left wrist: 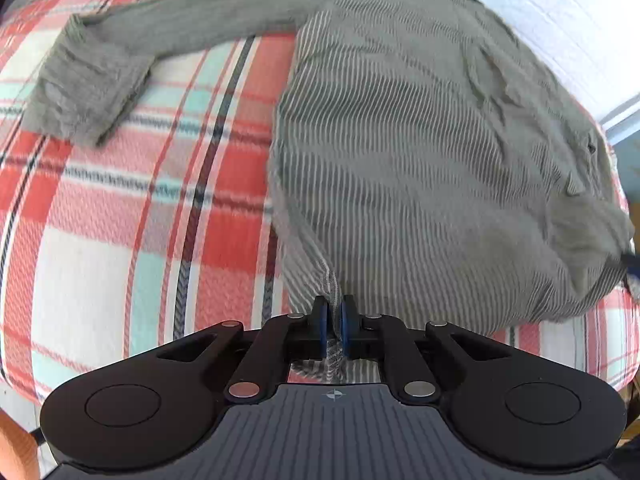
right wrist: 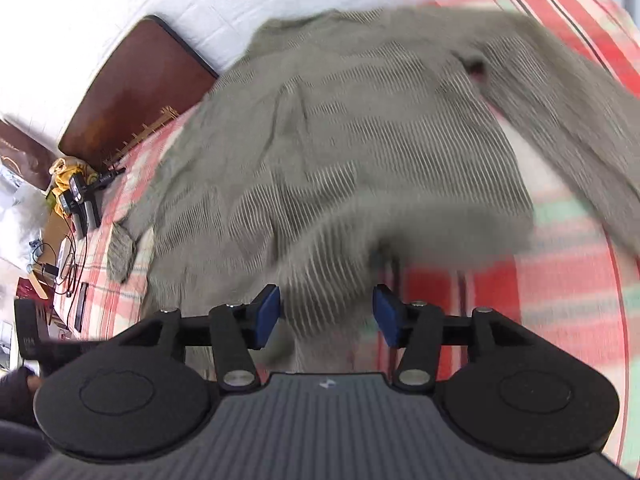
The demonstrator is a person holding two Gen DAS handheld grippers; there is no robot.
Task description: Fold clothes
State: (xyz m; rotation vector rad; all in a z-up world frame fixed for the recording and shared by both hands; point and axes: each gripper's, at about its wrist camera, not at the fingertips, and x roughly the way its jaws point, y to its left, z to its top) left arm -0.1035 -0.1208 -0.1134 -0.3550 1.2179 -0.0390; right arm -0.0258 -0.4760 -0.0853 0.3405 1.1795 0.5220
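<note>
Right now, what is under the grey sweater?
The sweater lies on a plaid blanket, which shows all around it. What the blanket covers cannot be seen. The left gripper pinches the sweater's hem; the right gripper is open.

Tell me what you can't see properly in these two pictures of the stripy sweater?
- Left wrist view: the sweater's far sleeve is cut off by the right edge; the left gripper hides the pinched hem.
- Right wrist view: motion blur smears the sweater hem near the open right gripper, so whether it touches the cloth is unclear.
- Right wrist view: the clutter beside the plaid blanket is too small to name.
</note>
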